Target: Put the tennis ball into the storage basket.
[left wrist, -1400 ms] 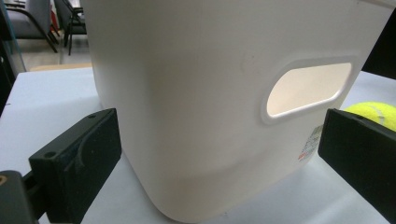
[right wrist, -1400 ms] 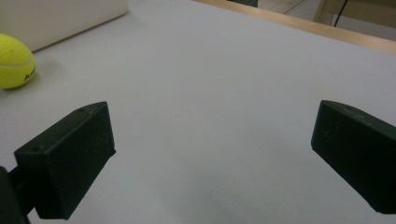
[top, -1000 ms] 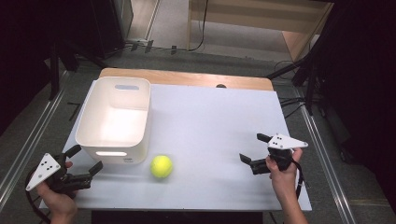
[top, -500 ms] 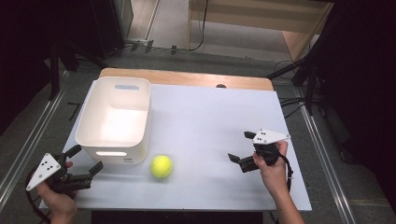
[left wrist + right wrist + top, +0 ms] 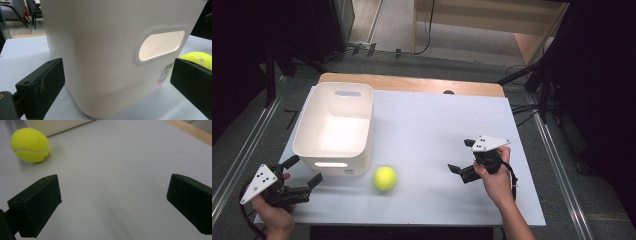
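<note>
A yellow tennis ball (image 5: 385,178) lies on the white table (image 5: 437,125), just right of the front corner of a white plastic bin (image 5: 335,128). My left gripper (image 5: 304,171) is open at the table's front left corner and faces the bin's near wall (image 5: 105,50); the ball (image 5: 197,58) peeks out behind its right jaw. My right gripper (image 5: 462,157) is open right of the ball and points toward it. From that gripper, the ball (image 5: 30,145) lies ahead at the upper left, well beyond the jaws.
The bin has a handle slot (image 5: 161,45) and a sticker on its near wall. A wooden strip (image 5: 412,84) runs along the table's far edge. Dark stands and cables surround the table on the floor.
My right gripper has moved left across the table toward the ball. The left gripper, the ball and the bin have stayed put.
</note>
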{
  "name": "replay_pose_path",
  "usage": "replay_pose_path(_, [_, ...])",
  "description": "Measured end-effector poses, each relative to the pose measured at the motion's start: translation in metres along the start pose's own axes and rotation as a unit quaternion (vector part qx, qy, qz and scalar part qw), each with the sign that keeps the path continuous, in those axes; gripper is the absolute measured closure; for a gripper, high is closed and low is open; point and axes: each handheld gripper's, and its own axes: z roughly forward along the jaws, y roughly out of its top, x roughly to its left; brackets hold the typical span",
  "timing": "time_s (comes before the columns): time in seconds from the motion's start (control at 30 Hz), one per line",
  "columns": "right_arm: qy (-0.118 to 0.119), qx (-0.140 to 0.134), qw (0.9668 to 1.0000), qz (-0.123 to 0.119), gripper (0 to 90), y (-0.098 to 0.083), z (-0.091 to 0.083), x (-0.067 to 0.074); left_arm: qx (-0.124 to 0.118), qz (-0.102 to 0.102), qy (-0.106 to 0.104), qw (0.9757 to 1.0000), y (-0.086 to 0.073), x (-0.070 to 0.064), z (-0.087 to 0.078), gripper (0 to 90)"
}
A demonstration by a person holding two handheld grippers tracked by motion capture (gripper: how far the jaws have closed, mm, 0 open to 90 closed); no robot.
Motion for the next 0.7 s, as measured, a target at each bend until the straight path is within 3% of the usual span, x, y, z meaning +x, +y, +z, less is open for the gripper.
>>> replay_pose_path(0.7, [0.035, 0.028, 0.9986, -0.027, 0.0, 0.024, 0.025, 0.014, 0.000, 0.001, -0.001, 1.0000, 0.000, 0.000, 0.000, 0.0])
